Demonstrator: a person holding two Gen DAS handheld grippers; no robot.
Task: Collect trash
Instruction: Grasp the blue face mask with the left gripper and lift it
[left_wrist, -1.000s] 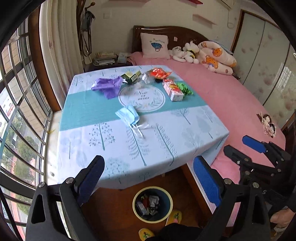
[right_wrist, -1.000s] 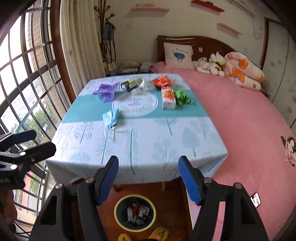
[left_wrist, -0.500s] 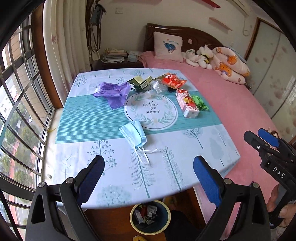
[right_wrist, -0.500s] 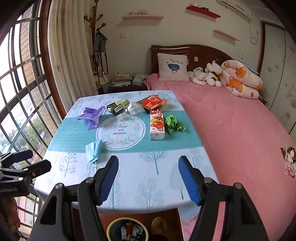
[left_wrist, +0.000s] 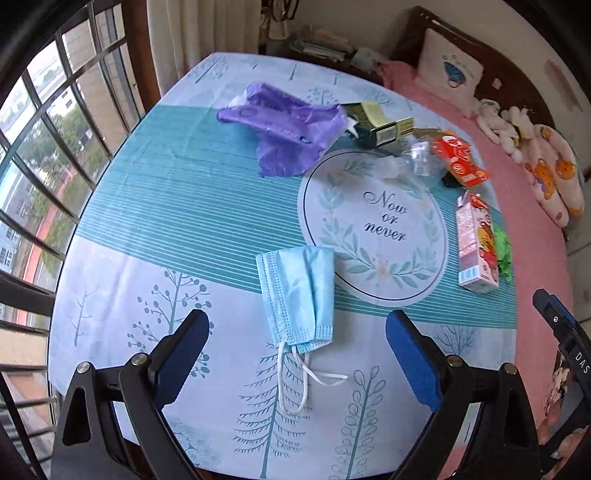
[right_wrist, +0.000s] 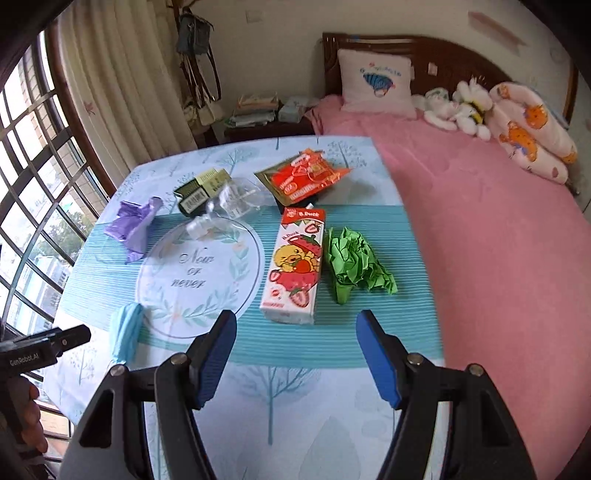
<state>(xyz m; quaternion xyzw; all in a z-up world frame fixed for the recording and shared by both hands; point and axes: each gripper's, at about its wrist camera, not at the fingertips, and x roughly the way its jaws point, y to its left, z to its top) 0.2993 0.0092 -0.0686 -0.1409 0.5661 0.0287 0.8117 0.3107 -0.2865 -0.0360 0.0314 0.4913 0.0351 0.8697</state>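
On the surface (left_wrist: 155, 206), which has a blue and white cloth with trees on it, lie many bits of trash. At the left side sits a purple bag (left_wrist: 291, 125), all crumpled up. Just beside it is a dark green box (left_wrist: 380, 127) with a yellow top. Next comes a clear wrapper (right_wrist: 236, 201), and past that an orange snack packet (right_wrist: 303, 179). Closer to us, a blue face mask (left_wrist: 299, 291) lies folded, with its white ear strings trailing toward the near edge. To the right of the round picture with words on it lies a strawberry milk carton (right_wrist: 295, 266), flat on its side. Touching its right side is a ball of green paper (right_wrist: 354, 264). Beyond the surface on the right is a bed (right_wrist: 498, 240) with a pink cover and soft toys.

The left gripper (left_wrist: 297, 360) hangs above the near part of the surface. Its jaws are wide apart and hold nothing. The face mask lies right between them, a little ahead, with its strings nearest.

The right gripper (right_wrist: 297, 360) also has its jaws wide apart and empty. The milk carton lies just ahead of the gap, and the green paper is ahead too, nearer the right jaw.
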